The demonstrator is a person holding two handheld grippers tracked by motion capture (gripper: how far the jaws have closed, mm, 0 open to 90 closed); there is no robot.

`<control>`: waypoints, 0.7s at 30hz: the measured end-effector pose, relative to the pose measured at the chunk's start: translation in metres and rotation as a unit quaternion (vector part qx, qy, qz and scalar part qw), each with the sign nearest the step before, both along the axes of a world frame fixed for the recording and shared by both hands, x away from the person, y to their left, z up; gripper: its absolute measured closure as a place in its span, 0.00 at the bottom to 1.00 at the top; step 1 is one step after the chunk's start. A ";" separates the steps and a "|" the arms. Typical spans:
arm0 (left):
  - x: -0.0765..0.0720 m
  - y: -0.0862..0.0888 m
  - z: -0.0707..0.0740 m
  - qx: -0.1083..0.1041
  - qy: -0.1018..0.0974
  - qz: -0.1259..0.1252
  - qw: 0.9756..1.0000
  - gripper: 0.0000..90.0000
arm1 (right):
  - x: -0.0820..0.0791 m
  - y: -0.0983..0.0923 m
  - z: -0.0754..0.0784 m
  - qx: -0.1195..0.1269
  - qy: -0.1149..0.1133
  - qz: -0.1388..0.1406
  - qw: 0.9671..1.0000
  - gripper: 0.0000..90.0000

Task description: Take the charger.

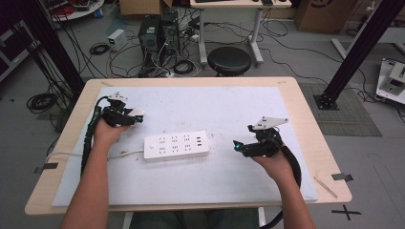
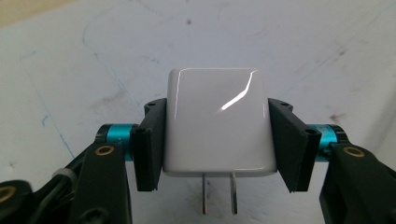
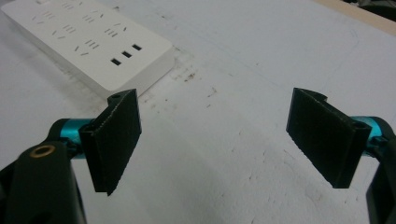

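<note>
Two black jaws of the left gripper [image 2: 217, 147] clamp the white charger [image 2: 215, 122], lifted off the mat beside the power strip [image 1: 176, 146]; the right gripper [image 3: 219, 140] gapes wide, holding nothing.

Power strip mid-table, a gripper to either side

The power strip [image 1: 176, 146] lies on the mat [image 1: 224, 102] near the middle of the table [image 1: 305, 119]. The left gripper [image 1: 136, 116] sits left of and slightly behind it, with the charger [image 2: 217, 122] between its pads, prongs toward the camera. The right gripper [image 1: 237, 145] sits to the strip's right, apart from it.
</note>
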State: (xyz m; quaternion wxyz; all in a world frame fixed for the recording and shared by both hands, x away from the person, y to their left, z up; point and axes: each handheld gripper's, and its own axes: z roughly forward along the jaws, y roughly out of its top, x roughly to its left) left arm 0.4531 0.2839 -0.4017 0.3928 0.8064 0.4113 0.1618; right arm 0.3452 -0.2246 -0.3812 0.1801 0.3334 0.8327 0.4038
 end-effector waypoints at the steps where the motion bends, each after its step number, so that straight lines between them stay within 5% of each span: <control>1: -0.006 0.001 0.007 -0.004 -0.004 -0.006 1.000 0.47 | -0.001 0.000 0.001 0.003 -0.002 0.003 1.000 0.20; 11: -0.073 0.001 0.053 -0.034 -0.065 -0.071 0.995 0.47 | -0.011 0.000 0.011 0.009 -0.006 0.015 1.000 0.20; 21: -0.099 -0.011 0.054 -0.028 -0.079 -0.140 0.987 0.47 | -0.014 -0.002 0.007 0.011 0.003 0.015 1.000 0.20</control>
